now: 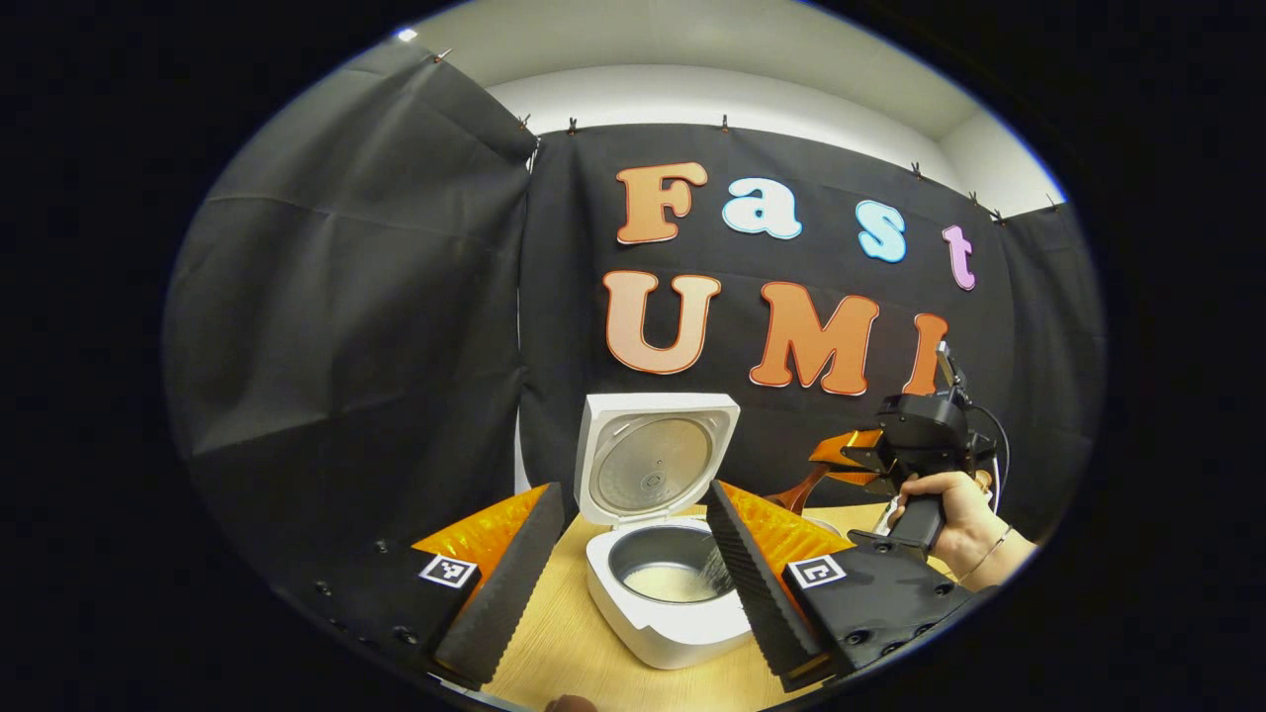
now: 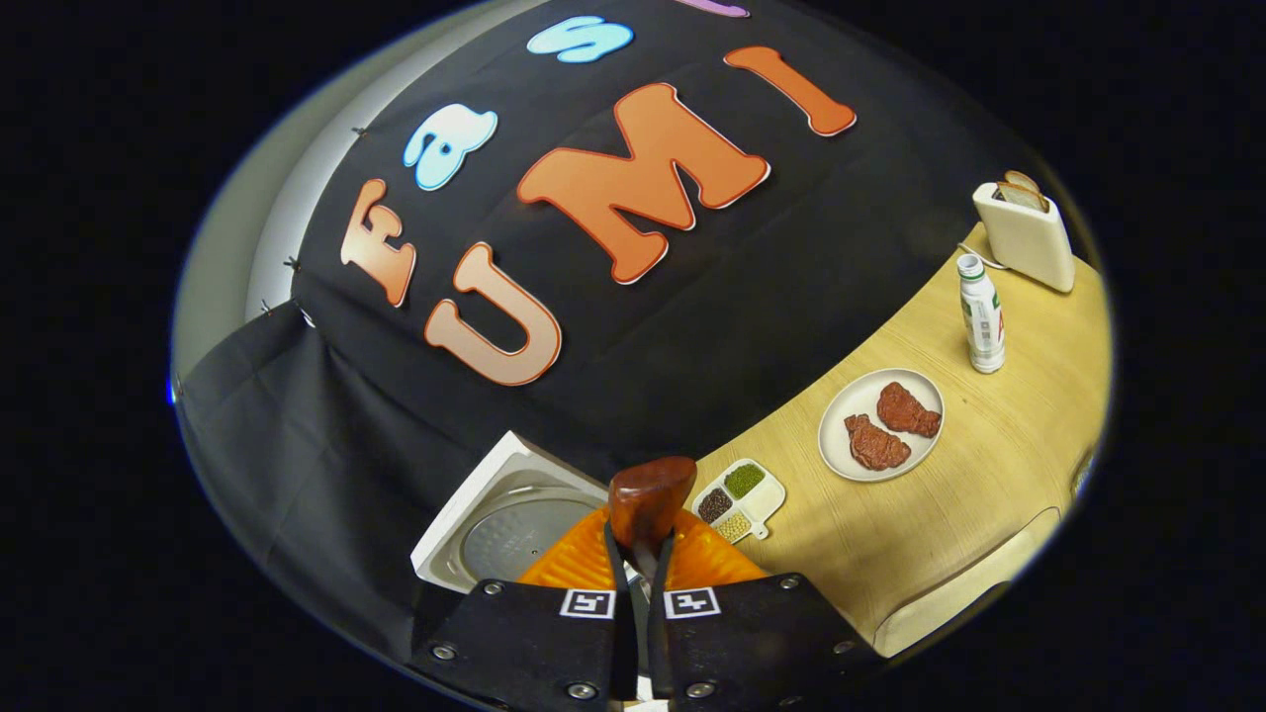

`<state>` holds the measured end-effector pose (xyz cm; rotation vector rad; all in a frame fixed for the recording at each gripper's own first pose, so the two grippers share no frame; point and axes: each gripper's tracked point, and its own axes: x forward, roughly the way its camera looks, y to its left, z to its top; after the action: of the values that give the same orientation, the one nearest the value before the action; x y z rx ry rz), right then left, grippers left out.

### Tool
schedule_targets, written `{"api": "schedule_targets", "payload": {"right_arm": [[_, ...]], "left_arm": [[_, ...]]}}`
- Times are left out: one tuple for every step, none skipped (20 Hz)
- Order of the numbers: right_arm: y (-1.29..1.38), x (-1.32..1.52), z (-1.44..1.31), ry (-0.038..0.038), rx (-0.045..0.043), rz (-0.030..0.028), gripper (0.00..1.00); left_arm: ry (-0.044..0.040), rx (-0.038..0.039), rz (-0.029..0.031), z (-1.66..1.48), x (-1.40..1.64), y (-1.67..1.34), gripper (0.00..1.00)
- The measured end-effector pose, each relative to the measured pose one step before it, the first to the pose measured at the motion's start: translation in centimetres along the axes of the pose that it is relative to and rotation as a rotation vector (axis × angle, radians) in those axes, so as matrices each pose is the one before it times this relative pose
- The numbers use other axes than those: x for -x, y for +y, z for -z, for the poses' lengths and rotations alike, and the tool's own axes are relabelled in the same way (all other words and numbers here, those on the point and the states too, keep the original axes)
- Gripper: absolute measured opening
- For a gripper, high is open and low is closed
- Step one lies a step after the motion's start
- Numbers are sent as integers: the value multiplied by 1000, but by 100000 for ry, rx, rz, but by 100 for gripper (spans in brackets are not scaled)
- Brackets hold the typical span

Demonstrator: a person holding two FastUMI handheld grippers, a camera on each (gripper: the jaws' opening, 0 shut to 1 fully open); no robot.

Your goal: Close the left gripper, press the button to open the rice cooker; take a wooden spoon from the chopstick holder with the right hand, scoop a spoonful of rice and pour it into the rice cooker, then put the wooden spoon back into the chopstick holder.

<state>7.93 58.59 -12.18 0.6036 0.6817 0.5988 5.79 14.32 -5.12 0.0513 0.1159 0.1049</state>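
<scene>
The white rice cooker [image 1: 661, 623] stands open on the wooden table, its lid [image 1: 653, 463] upright. White rice [image 1: 669, 583] lies in its pot, and a thin stream of grains seems to fall at the pot's right side. My left gripper [image 1: 628, 583] is open, one finger on each side of the cooker and touching nothing. Farther right, a hand holds my right gripper [image 1: 859, 457] above the cooker's right side, with the wooden spoon [image 1: 794, 491] tilted down toward the pot. In the right gripper view, my right gripper [image 2: 638, 556] is shut on the wooden spoon [image 2: 648, 494], above the lid [image 2: 509, 529].
On the table right of the cooker are a small divided dish of beans [image 2: 740, 499], a plate [image 2: 841, 400] with two pieces of meat, a white bottle [image 2: 981, 314] and a toaster [image 2: 1024, 237] with bread. The table's front edge [image 2: 974, 593] runs close by.
</scene>
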Motion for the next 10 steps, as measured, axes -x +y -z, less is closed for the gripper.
{"api": "schedule_targets", "payload": {"right_arm": [[353,21,53,-153,666,-826,4],[325,-31,9,-186,725,-673,4],[321,-7,-57,-154,1132,-434,4],[182,-140,-38,-148,1498,-319,4],[241,-5,54,-368,1562,-411,4],[249,21,-143,-346,1600,-611,4],[379,70,-229,-735,1781,-722,4],[223,20,-79,-599,1911,-602,4],[319,52,104,-644,2325,-661,4],[210,-10,-50,-459,2072,-655,4]], "left_arm": [[-4,20,-50,91,-117,3,99],[30,-34,-40,-10,12,49,99],[68,-74,28,93,52,31,99],[116,-87,-170,91,121,83,99],[163,-18,-195,33,-9,118,99],[171,219,4,-35,-8,35,99],[111,267,119,71,31,-74,99],[63,181,74,-8,-41,4,99],[-249,168,91,-119,-4,38,99],[-340,112,230,-87,114,1,99]]}}
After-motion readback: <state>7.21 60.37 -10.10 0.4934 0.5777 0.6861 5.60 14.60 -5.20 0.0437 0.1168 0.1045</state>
